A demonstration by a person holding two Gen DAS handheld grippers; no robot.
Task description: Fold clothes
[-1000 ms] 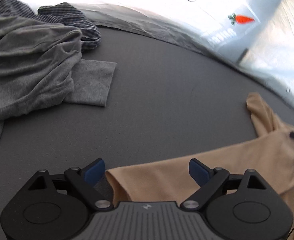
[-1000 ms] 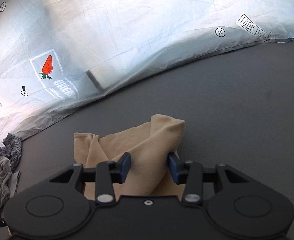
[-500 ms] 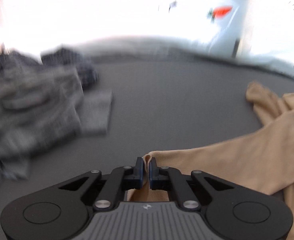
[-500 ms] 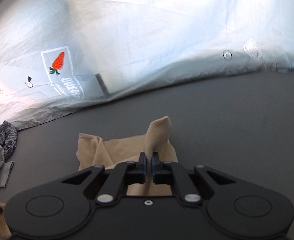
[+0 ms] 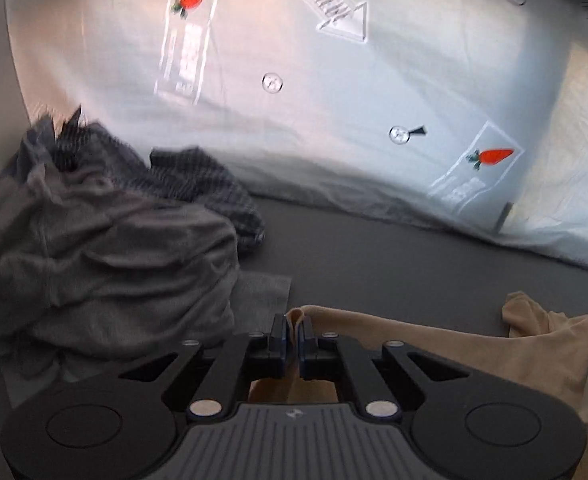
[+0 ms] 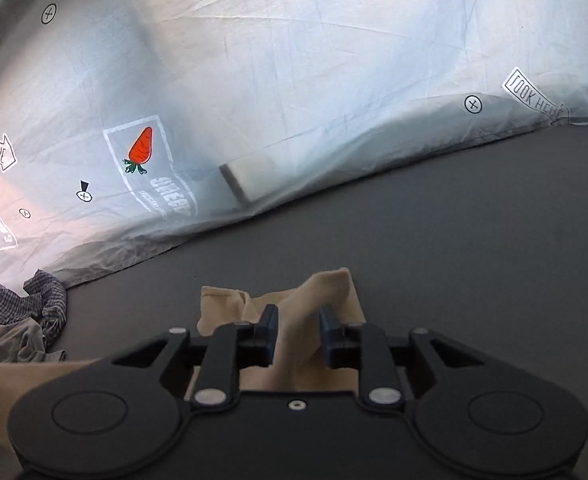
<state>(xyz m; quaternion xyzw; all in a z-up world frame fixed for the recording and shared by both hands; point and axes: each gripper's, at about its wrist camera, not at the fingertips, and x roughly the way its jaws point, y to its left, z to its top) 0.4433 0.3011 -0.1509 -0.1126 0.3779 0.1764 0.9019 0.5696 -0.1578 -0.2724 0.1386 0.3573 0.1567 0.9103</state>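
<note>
**Tan garment pinched at one end, loosening at the other**

While the left gripper (image 5: 292,330) stands closed on a raised fold of the tan garment (image 5: 433,346), its blue pads pressed flat against the cloth with only that thin ridge between them, the right gripper (image 6: 295,322) has its jaws opening; a peaked fold of the same garment (image 6: 313,320) stands up between the two pads, and a gap shows on either side of it, so the pads do not press on it.

Seen from the left wrist, the garment runs from the closed gripper away to the right as a long band lifted off the dark grey desk (image 5: 393,264); its far right end bunches into a crumpled corner; a small dark tip, which I take for part of the other gripper, touches the frame edge just beside that corner.

Left of the garment, and close to it, lies a heap of grey clothes (image 5: 106,256); a flat grey flap of that heap reaches almost to the garment's pinched end; behind the heap, farther from the garment, sits a dark checked cloth (image 5: 210,192).

Beyond the garment, across a bare stretch of desk, a pale printed sheet (image 6: 294,100) rises as a backdrop; it carries carrot pictures, crossed circles and arrow labels.
</note>
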